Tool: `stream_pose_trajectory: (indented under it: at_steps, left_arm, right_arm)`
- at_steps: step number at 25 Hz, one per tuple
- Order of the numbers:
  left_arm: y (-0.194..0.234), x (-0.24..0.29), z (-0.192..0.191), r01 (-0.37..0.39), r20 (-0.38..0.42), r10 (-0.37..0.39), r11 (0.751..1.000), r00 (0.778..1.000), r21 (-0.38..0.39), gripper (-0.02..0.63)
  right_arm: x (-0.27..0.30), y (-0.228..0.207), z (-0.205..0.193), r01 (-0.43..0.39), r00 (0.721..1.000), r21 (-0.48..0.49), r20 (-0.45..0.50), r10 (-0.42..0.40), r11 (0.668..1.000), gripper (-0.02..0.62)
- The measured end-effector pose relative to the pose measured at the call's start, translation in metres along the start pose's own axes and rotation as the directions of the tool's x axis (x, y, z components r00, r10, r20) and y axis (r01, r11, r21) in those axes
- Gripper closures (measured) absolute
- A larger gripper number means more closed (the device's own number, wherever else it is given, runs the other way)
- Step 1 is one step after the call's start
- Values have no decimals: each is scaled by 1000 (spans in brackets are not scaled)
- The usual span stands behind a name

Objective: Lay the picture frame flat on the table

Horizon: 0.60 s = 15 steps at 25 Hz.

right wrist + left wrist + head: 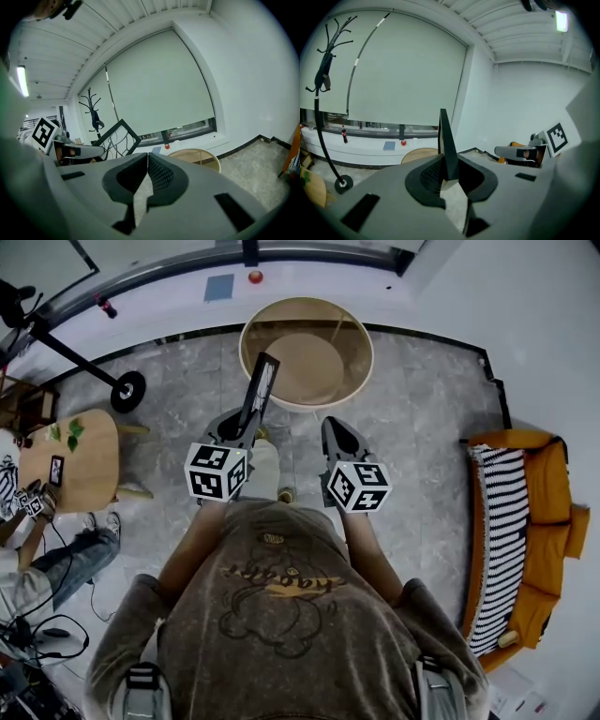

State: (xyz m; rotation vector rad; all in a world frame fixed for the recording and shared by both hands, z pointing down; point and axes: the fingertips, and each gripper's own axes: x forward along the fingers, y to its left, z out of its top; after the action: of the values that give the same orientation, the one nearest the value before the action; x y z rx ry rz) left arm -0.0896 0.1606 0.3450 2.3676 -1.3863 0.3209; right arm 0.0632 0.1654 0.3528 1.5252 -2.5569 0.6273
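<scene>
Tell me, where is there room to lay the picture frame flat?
The round table has a bare top all across inside its rim, straight ahead of the picture frame in the left gripper. The small wooden table at the left is more crowded: leaves and a small dark thing lie on it.

shirt: grey-brown, cartoon print | left gripper: grey | right gripper: grey

Black picture frame upright in left tool
</scene>
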Motion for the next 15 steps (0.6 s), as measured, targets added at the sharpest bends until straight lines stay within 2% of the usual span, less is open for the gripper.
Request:
stream_pose_trajectory:
  at_steps: [15]
  left_arm:
    - [30,67,23,10,-1,-10,1000,1000,-21,541]
  right_arm:
    - [57,-37,18,13,1000,-10,-27,-13,1000,577]
